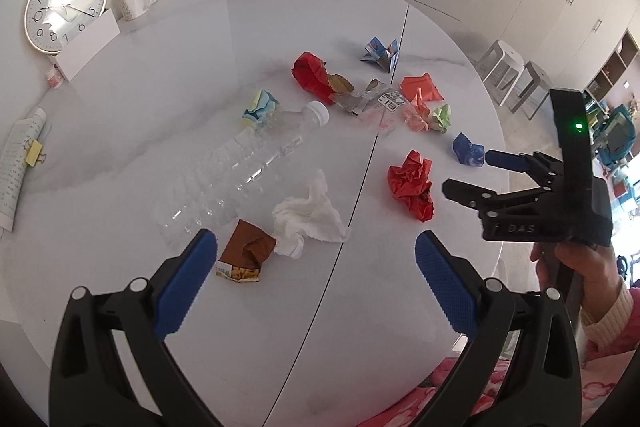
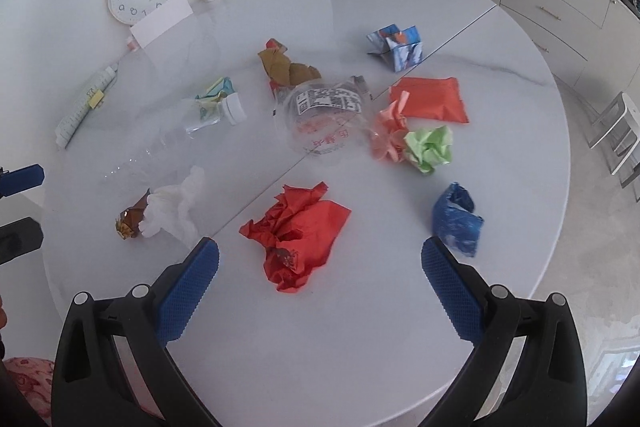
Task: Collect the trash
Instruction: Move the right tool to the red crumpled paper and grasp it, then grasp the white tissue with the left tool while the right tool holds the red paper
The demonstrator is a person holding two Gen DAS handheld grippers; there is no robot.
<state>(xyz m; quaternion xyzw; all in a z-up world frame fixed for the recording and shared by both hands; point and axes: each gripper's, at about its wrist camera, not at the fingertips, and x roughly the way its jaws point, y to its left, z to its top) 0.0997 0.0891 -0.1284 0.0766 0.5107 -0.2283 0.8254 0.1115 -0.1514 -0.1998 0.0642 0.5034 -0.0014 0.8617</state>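
Right now nothing is picked up: the left gripper (image 1: 316, 259) and the right gripper (image 2: 320, 267) both hover with jaws wide apart and empty over the near edge of the round white table (image 2: 520, 115). The crumpled red paper (image 2: 296, 231) lies just ahead of the right gripper, almost centred between its blue pads, so that hand looks nearer to it. Ahead of the left gripper sit a soft white tissue (image 1: 308, 215) and a brown snack wrapper (image 1: 244, 255), touching each other. The clear ribbed bottle (image 1: 240, 163) lies on its side, its long axis slanting away, cap toward the table's middle.
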